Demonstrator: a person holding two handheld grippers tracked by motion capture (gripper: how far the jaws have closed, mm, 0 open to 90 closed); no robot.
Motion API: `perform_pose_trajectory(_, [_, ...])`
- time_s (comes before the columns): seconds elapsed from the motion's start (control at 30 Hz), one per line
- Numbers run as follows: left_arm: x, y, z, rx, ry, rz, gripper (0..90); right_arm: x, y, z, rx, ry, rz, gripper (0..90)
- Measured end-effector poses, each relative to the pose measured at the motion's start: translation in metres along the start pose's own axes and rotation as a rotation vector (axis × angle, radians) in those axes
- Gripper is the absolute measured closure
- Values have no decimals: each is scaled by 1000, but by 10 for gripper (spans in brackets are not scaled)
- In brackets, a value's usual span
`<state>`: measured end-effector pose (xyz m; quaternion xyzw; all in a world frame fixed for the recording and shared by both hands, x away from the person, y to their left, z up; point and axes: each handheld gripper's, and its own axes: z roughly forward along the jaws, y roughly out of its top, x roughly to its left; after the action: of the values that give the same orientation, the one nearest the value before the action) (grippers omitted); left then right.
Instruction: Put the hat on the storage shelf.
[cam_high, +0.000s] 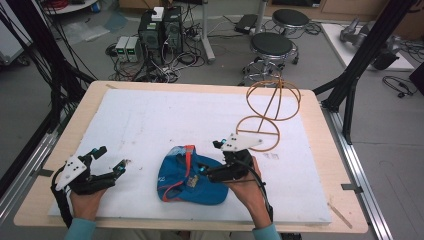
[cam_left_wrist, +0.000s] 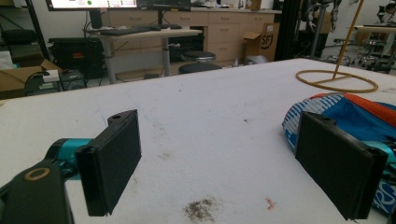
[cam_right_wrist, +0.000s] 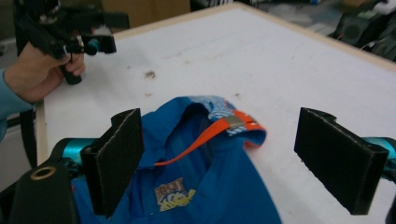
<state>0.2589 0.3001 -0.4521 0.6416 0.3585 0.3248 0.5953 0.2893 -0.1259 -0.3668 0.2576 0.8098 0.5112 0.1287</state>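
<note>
A blue cap (cam_high: 187, 177) with an orange strap (cam_right_wrist: 205, 137) lies crumpled on the white board (cam_high: 165, 115), near the front middle. My right gripper (cam_high: 207, 158) hovers over the cap's right side and points left. Its jaws stand wide apart (cam_right_wrist: 219, 135), with the cap's opening and inside label below them and neither pad touching the cloth. My left gripper (cam_high: 113, 158) rests at the front left, a short way left of the cap, open with nothing between its pads (cam_left_wrist: 219, 140). In the left gripper view the cap (cam_left_wrist: 355, 114) lies behind the right jaw.
A gold wire stand (cam_high: 272, 100), a globe over a flat ring, rises at the back right of the board. The wooden table rim (cam_high: 320, 125) frames the board. Beyond the far edge stand stools (cam_high: 271, 47) and computer boxes (cam_high: 160, 30). Small dirt marks (cam_left_wrist: 201, 209) dot the board.
</note>
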Motion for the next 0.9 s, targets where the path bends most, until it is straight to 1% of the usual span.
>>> perform_pose_trajectory(0.03, [0,0,0,0,0,0,152,0,0,0,0,0,0,148])
perform_pose_trajectory(0.07, [0,0,0,0,0,0,152,1,0,8,27,16,1,149])
perform_pose_trajectory(0.1, [0,0,0,0,0,0,152,2,0,12,42,23,13,149])
perform_pose_trajectory(0.13, [0,0,0,-1,0,0,152,2,1,15,54,20,14,149])
perform_pose_trajectory(0.17, [0,0,0,-1,0,0,152,2,1,15,54,20,14,149])
perform_pose_trajectory(0.2, [0,0,0,0,0,0,152,4,1,21,75,18,20,153])
perform_pose_trajectory(0.23, [0,0,0,0,0,0,152,4,1,21,75,18,20,153])
perform_pose_trajectory(0.27, [0,0,0,0,-1,-1,152,4,1,24,86,14,24,162])
perform_pose_trajectory(0.33, [0,0,0,0,-1,-1,152,6,1,32,115,16,24,208])
perform_pose_trajectory(0.37, [0,0,0,0,-1,-1,152,6,1,32,115,16,24,208])
perform_pose_trajectory(0.4, [0,0,0,1,-1,0,152,7,1,36,139,15,25,233])
perform_pose_trajectory(0.47, [0,0,0,0,1,0,152,9,0,41,161,12,34,255])
perform_pose_trajectory(0.5, [0,0,0,1,0,-1,152,9,0,41,161,12,34,255])
perform_pose_trajectory(0.6, [0,0,0,0,-2,-3,152,11,-2,49,196,8,62,307])
perform_pose_trajectory(0.63, [0,0,0,0,-2,-3,152,11,-2,49,196,8,62,307])
perform_pose_trajectory(0.67, [0,0,0,2,-3,-3,152,12,-5,54,211,6,79,316])
perform_pose_trajectory(0.73, [0,0,0,1,-3,-3,152,13,-7,58,224,4,85,334])
perform_pose_trajectory(0.77, [0,0,0,1,-3,-3,152,13,-7,58,224,4,85,334])
perform_pose_trajectory(0.8, [0,0,0,1,-3,-3,152,14,-9,62,225,8,97,354])
perform_pose_trajectory(0.9, [0,0,0,1,-4,-3,152,14,-11,66,233,18,109,367])
